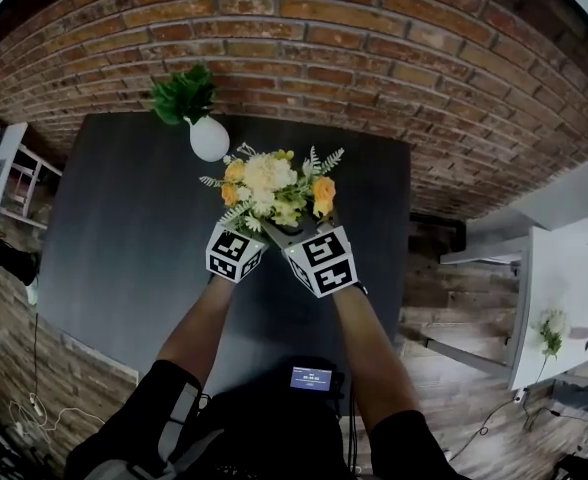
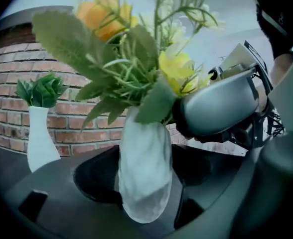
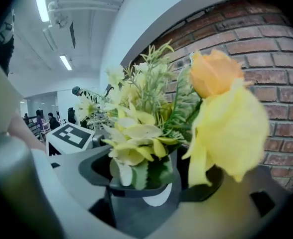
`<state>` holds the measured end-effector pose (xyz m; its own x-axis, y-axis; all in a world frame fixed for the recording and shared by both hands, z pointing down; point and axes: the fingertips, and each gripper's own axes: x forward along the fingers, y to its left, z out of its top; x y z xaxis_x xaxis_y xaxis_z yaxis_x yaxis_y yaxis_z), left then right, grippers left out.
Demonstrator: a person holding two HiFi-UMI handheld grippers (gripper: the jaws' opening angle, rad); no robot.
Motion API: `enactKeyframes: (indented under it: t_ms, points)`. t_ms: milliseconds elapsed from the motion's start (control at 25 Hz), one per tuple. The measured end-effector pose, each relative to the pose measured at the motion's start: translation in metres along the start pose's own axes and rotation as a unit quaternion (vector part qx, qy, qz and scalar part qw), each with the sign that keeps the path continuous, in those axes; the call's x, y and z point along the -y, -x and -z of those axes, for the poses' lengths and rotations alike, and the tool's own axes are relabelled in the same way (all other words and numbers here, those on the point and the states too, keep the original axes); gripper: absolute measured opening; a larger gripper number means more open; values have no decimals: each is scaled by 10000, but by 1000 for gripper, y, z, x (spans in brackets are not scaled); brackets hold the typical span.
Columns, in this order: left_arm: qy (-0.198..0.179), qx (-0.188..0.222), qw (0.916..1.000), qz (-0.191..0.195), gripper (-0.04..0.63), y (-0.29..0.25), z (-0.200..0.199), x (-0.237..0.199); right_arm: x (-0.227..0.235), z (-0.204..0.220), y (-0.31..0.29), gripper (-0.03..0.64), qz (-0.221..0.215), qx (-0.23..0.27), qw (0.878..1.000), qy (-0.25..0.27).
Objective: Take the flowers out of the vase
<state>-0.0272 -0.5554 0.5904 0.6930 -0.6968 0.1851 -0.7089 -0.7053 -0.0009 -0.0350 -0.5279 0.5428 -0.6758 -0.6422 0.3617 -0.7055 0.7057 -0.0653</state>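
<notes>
Two bare forearms [image 1: 199,328] reach forward side by side from the table's [image 1: 124,228] near edge, each ending in one of two grippers whose marker cubes [image 1: 236,253] sit close together. Both grippers point away from the person and slightly down, converging on one bouquet [image 1: 274,188] from its near side. That bouquet, with two orange roses [image 1: 323,193] among pale yellow blossoms and grey-green leaves, stands in a frosted glass vase [image 2: 144,168] about midway between the table's left and right edges, nearer the far edge than the near one. The left gripper [image 2: 144,198] is low, with its jaws spread apart. The vase's body stands upright between them, and dark gaps show on both sides of it. The right gripper [image 3: 146,193] sits higher, at the vase's mouth. Its jaws are held wide apart, with the bouquet's lower leaves and yellow blossoms between them and nothing clamped. There are two vases in all. The second, a white vase [image 1: 209,138] holding green leaves [image 1: 184,93], stands by the table's far edge against the brick wall [image 1: 374,58], apart from both grippers.
</notes>
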Motion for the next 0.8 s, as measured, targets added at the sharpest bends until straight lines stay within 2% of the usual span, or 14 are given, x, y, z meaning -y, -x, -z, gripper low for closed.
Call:
enactKeyframes:
  t_ms: [480, 680, 800]
  points:
    - [-142, -39, 9995, 262, 328, -1, 1, 7, 6, -13, -30, 333, -112, -31, 9999, -126]
    - [-99, -26, 9995, 284, 328, 0, 1, 6, 4, -15, -37, 330, -253, -59, 9997, 10]
    - [-95, -44, 9995, 304, 328, 0, 2, 6, 7, -16, -36, 273, -206, 11, 9997, 92]
